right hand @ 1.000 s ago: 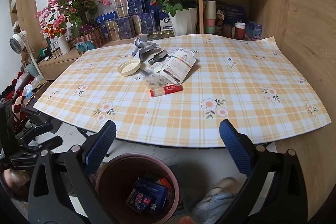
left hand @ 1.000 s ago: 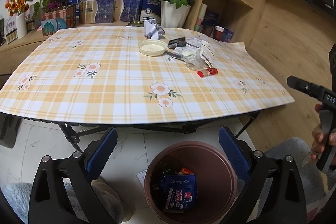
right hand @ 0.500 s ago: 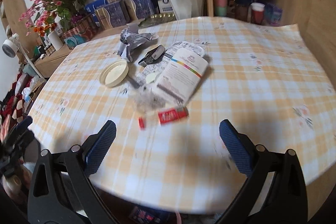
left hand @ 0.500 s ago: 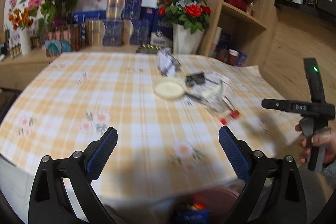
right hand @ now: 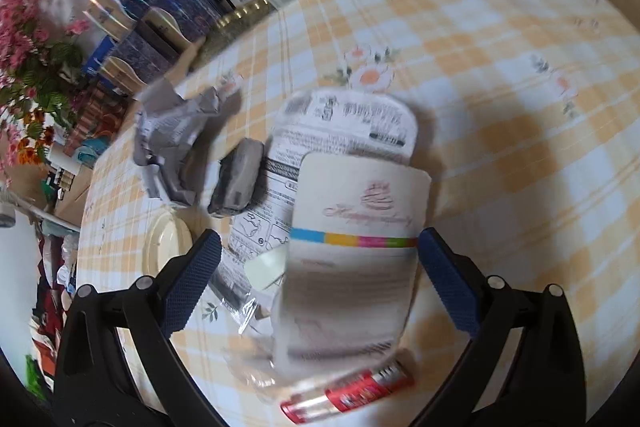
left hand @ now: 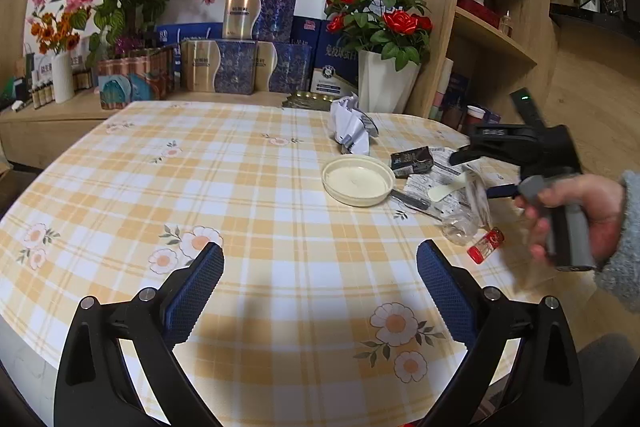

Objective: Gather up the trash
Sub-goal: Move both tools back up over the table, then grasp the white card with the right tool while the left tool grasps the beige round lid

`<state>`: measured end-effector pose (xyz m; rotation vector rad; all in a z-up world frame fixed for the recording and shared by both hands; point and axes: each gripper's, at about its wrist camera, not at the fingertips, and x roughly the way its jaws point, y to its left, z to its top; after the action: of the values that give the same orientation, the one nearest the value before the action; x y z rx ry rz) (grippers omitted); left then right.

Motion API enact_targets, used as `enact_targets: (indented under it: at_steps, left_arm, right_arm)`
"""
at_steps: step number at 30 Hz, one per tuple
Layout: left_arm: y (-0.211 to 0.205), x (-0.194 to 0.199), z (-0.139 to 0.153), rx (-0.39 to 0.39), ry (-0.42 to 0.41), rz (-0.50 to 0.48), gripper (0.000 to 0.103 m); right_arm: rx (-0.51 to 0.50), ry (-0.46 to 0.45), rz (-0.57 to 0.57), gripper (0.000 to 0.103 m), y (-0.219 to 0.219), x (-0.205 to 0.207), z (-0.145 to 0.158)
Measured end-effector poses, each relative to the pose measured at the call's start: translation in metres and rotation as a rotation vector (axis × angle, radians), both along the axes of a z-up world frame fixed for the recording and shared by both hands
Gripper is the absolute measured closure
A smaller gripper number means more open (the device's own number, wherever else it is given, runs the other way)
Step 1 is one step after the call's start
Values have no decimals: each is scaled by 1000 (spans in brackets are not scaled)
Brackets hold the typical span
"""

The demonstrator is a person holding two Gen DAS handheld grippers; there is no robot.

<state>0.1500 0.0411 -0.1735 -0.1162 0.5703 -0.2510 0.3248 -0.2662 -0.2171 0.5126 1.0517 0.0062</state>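
Left gripper (left hand: 320, 267): jaws wide, nothing between them, over the near part of the yellow plaid flowered desk (left hand: 248, 187), lower centre of the left wrist view. Right gripper (right hand: 320, 267): jaws wide, straddling a white rounded paper packet with a rainbow stripe (right hand: 352, 255) mid-frame; whether the pads touch it I cannot tell. Small red-and-clear plastic tube (right hand: 348, 393) lies just below the packet at bottom of frame, on crinkled clear plastic wrap (right hand: 248, 307). Left of the packet: round cream plastic lid (right hand: 166, 247). Farther up: dark grey flattened box (right hand: 236, 183), crumpled grey-white paper (right hand: 172, 135), printed white sheet (right hand: 352, 119). White vase of red roses (left hand: 384, 83) at the desk's far edge.
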Motion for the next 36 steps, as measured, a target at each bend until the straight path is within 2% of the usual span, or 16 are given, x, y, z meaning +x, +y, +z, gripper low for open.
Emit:
enact_targets:
  at_steps: [3,4,5,7,12,14,16,17,19,21,22,29,34,36]
  left_arm:
    - [0,-1,-2,-9,7,-8,8]
    - [0,-1,-3,-7,9,-10,8]
    - [-1,-1,-4,-5,13,-12,8]
    - [-1,-2,-4,-5,14,-14,8]
    - [-3,-1,-7,-5,27,-19,8]
    - [-6,-1,-8,-2,30,-24,8]
    - [-9,-1,-9,6,33,-33,8]
    - [-11,-1,-9,8,34,-38,8]
    - [-15,0,-11,11,39,-47,8]
    - [-19,0,-12,17,43,-56,8]
    - [-21,1,-13,21,44,-61,8]
    - [-30,4,-18,36,68,-89,8]
    - [-33,28,-14,-21,164,-140,7]
    - [-36,50,-8,-72,215,-179,6]
  right_arm:
    - [1,31,-16,7,4,5,-11]
    - [-6,24,-20,13,3,6,-11]
    - [-1,27,-22,14,3,6,-12]
    - [51,22,-33,18,-1,2,-11]
    - [145,6,-46,20,-17,-13,-8]
    - [186,-20,-53,25,-27,-22,-6]
    - [227,-27,-59,41,-38,-31,-7]
    - [245,-28,-60,44,-42,-35,-8]
    - [277,-39,-49,68,-49,-44,-10]
    - [273,-51,-40,83,-55,-53,-9]
    - [274,-65,-40,86,-57,-56,-8]
    - [245,-199,-21,86,-72,-90,9]
    - [223,-287,3,86,-74,-114,25]
    - [206,-314,12,86,-74,-122,30]
